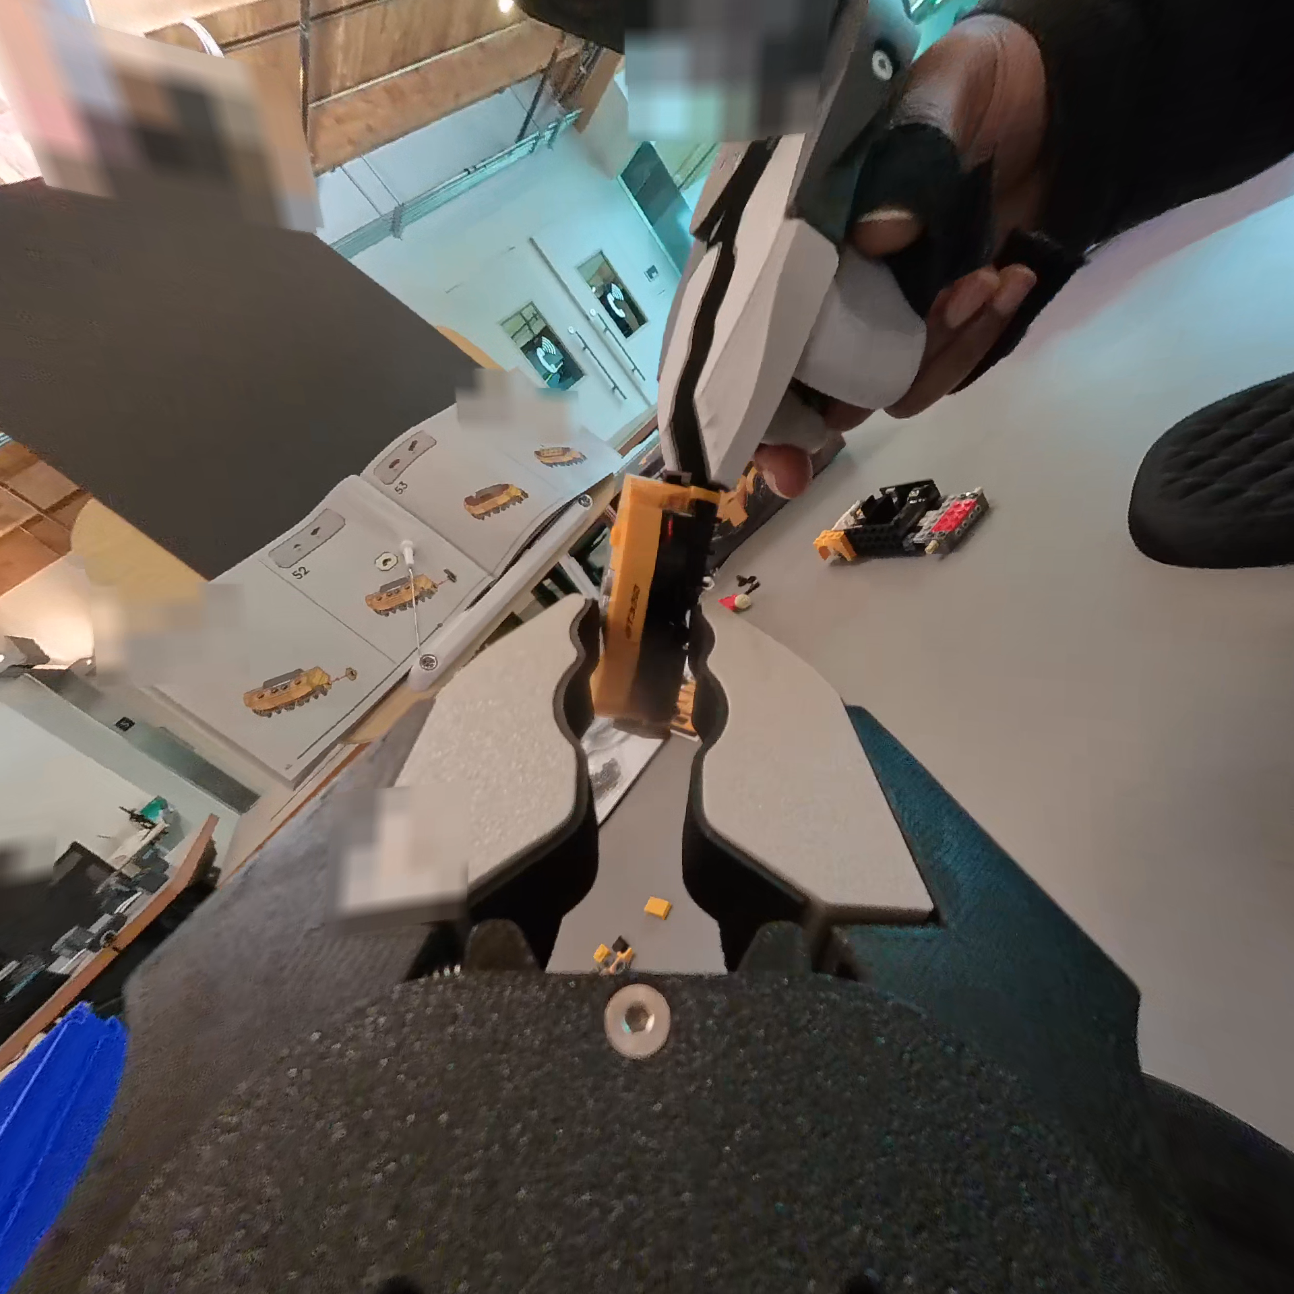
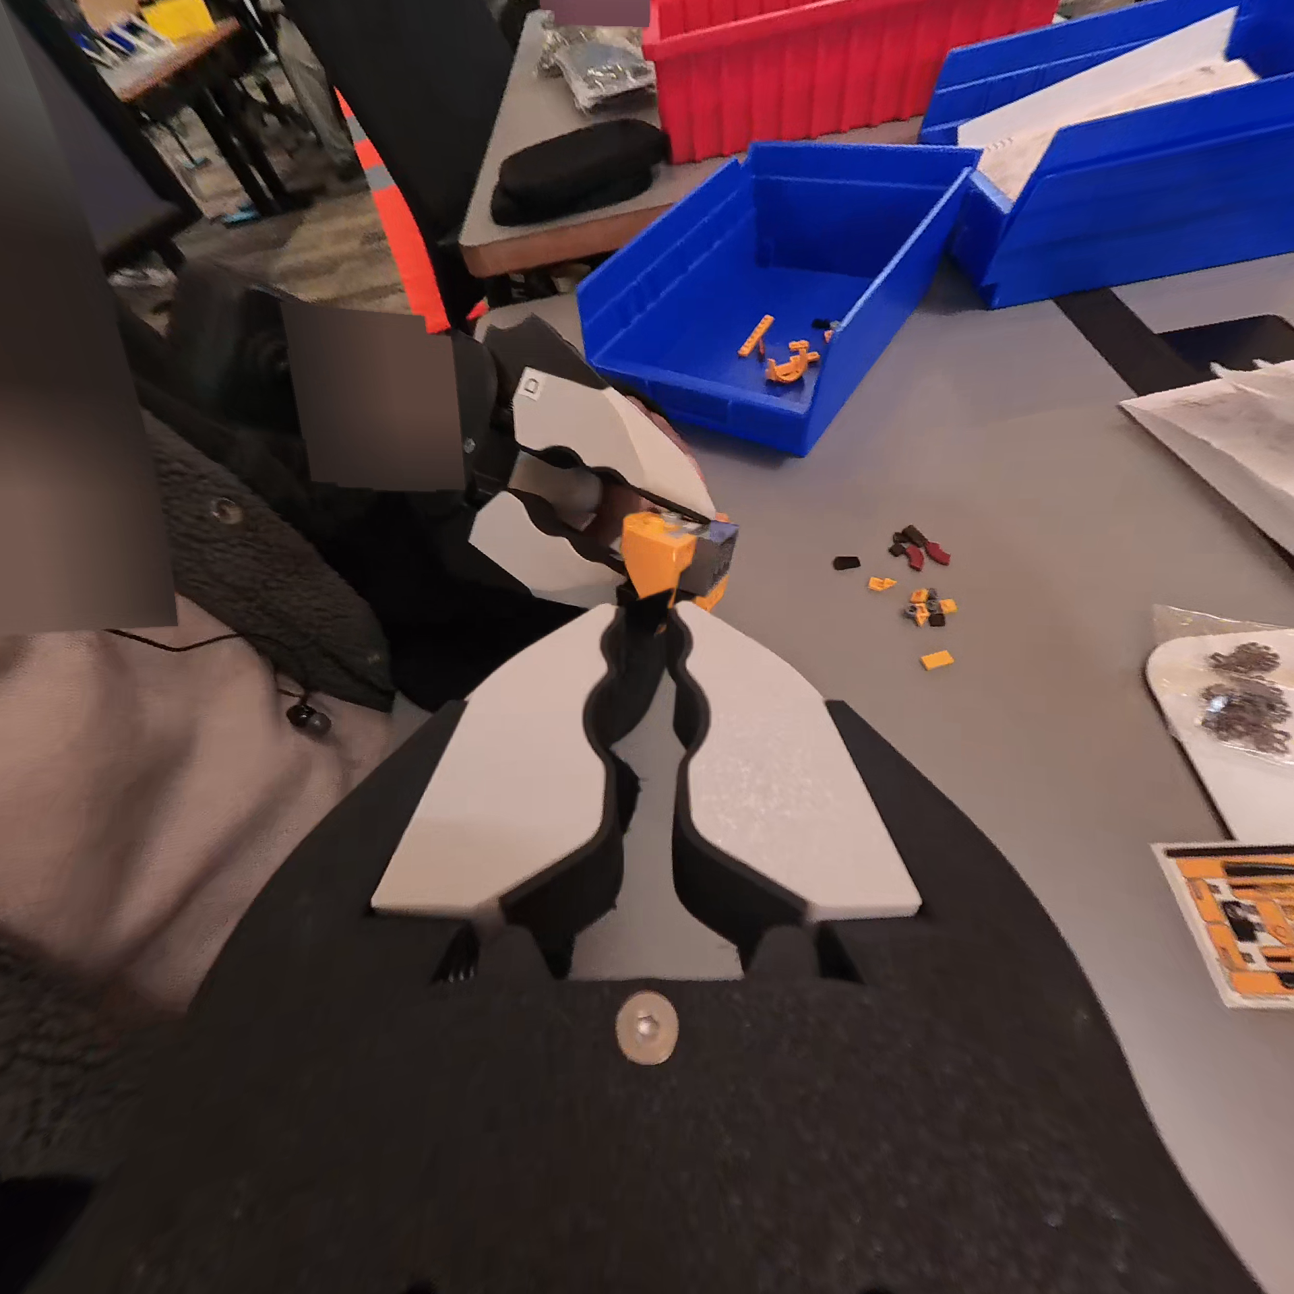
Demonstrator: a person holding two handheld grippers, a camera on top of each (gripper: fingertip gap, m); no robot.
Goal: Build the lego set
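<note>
Gripping: left claw (image 1: 641, 672) is clamped on the yellow and black lego assembly (image 1: 634, 616), which is lifted clear of the grey worktop (image 1: 980, 700).
Right claw: the right claw (image 2: 648, 616) is pinched on a black part at the far end of the same assembly (image 2: 658, 557); from the left wrist view its tips (image 1: 693, 483) meet the assembly's upper end.
Hand: a gloved hand (image 1: 945, 294) wraps the right claw's handle.
Second build: a black, red and grey lego chassis (image 1: 903, 518) lies on the worktop, well apart from the held assembly.
Loose pieces: small yellow, black and dark red bricks (image 2: 917, 588) are scattered on the worktop's middle, with one flat yellow tile (image 2: 936, 659) just beside them.
Instruction booklet: an open booklet (image 1: 336, 581) is propped at the worktop's far edge in the left wrist view.
Blue bin: an open blue bin (image 2: 770, 294) near the far edge holds a few orange pieces (image 2: 784, 350).
Behind it: a red bin (image 2: 826, 70) and more blue bins (image 2: 1134, 182).
Sticker sheet: an orange and black sheet (image 2: 1239, 924) lies at the right edge.
</note>
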